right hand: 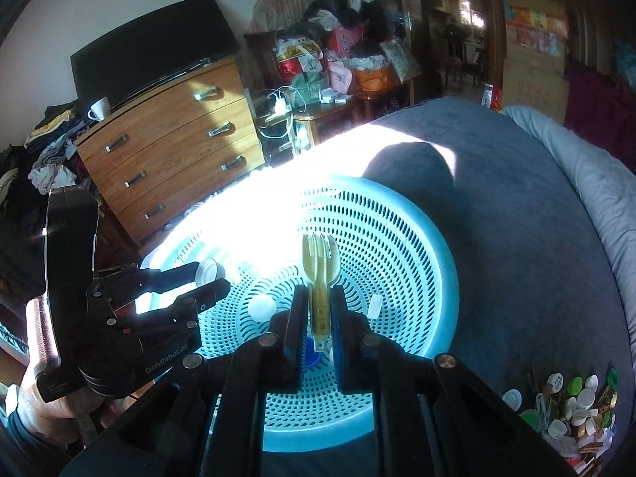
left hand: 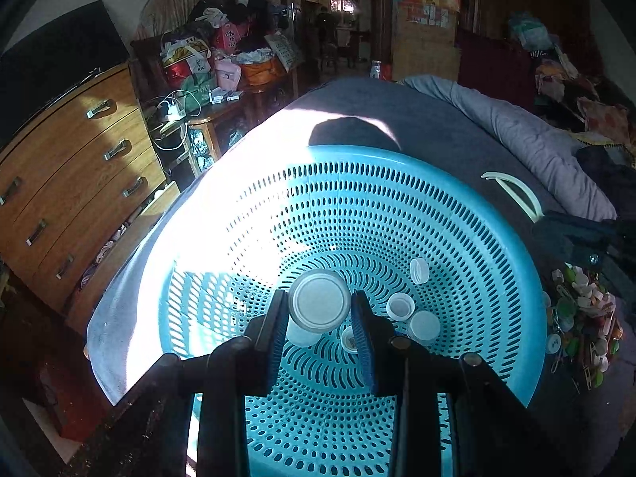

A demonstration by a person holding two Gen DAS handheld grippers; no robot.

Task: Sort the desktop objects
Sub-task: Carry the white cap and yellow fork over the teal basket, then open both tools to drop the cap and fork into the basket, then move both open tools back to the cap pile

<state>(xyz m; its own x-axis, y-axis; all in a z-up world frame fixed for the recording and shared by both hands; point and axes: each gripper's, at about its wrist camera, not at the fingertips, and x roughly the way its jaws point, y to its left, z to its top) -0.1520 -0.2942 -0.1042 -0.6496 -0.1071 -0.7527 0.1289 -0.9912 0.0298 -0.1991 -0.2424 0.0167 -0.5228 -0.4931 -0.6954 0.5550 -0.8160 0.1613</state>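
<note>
A blue perforated basket [left hand: 489,214] sits on a grey bed cover. My left gripper [left hand: 320,306] is shut on a large white round lid [left hand: 319,304] and holds it over the basket's inside. Several smaller white caps [left hand: 400,306] lie on the basket floor. My right gripper [right hand: 320,306] is shut on a cream plastic fork-and-spoon set [right hand: 320,270], held upright over the same basket [right hand: 421,246]. The left gripper [right hand: 206,278] shows at the left of the right wrist view, holding the lid [right hand: 206,271].
A pile of small mixed items, caps and clips [left hand: 580,318] lies on the cover right of the basket; it also shows in the right wrist view [right hand: 572,417]. A cream ring handle [left hand: 516,190] lies behind the basket. A wooden dresser [right hand: 171,139] stands to the left.
</note>
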